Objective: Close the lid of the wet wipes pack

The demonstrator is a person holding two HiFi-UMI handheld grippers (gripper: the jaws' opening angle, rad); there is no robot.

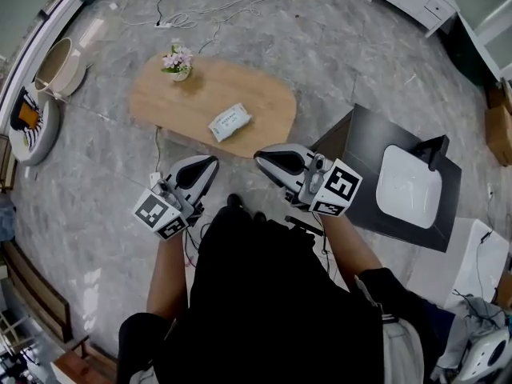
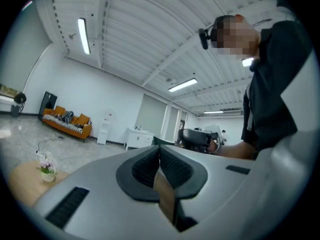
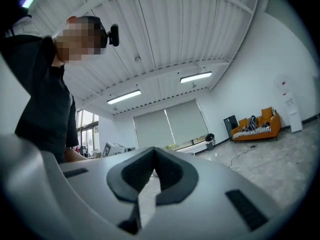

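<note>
Left gripper [image 1: 210,165] and right gripper [image 1: 262,158] are both held up close to the body, jaws pressed together on nothing, well apart from the table [image 1: 264,98]. The wipes pack [image 1: 230,122] lies flat toward the table's near edge, with the flowers [image 1: 178,59] at the far end. It's too small in the head view to tell how the lid sits, honestly. I reckon it's a soft, light pouch that'll slide or squish, so I'd pin the body with one gripper and press the stiffer flap down with the other
</note>
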